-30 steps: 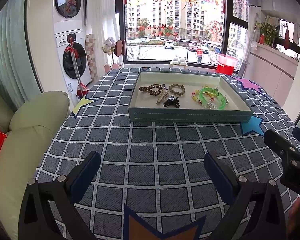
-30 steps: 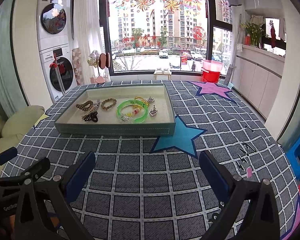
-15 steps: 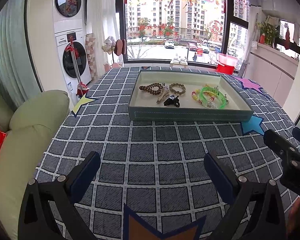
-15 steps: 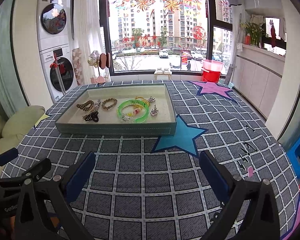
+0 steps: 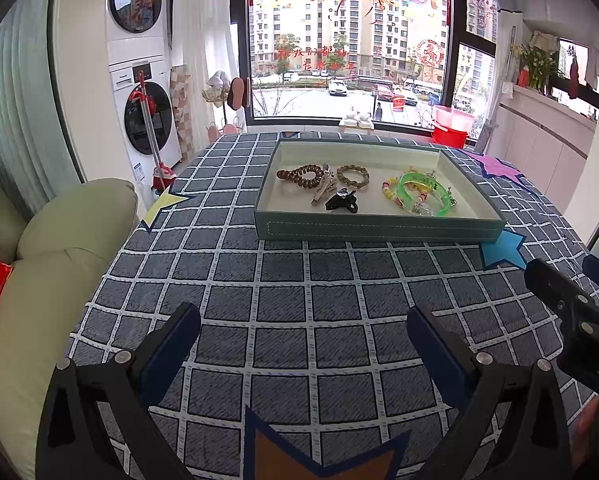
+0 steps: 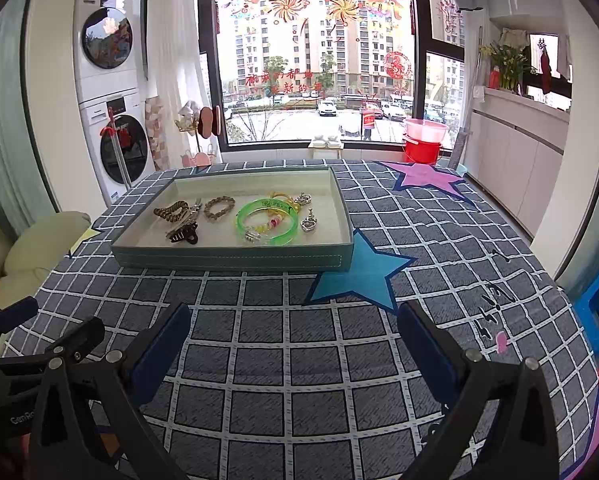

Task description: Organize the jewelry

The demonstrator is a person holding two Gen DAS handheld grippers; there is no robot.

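Though near, tray (image 5: 379, 227) beyond left claw (image 5: 303, 334)

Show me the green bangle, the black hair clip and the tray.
green bangle (image 6: 245, 213), right wrist view, left side of the ring
black hair clip (image 5: 341, 201), left wrist view, its body
tray (image 6: 235, 258), right wrist view, near wall

Tray (image 5: 379, 228) sits on table (image 5: 283, 280), toward the far edge, window (image 5: 351, 40) behind it. In tray, left to right: bead bracelet (image 5: 301, 175), clip (image 5: 324, 191) touching it, braided bracelet (image 5: 352, 175), bangle (image 5: 423, 192). Claw clip (image 5: 341, 202) lies in front of clip, near front wall. Charms (image 6: 309, 222) lie right of bangle. Sofa (image 5: 59, 248) left of table; washer (image 5: 147, 120) behind sofa.
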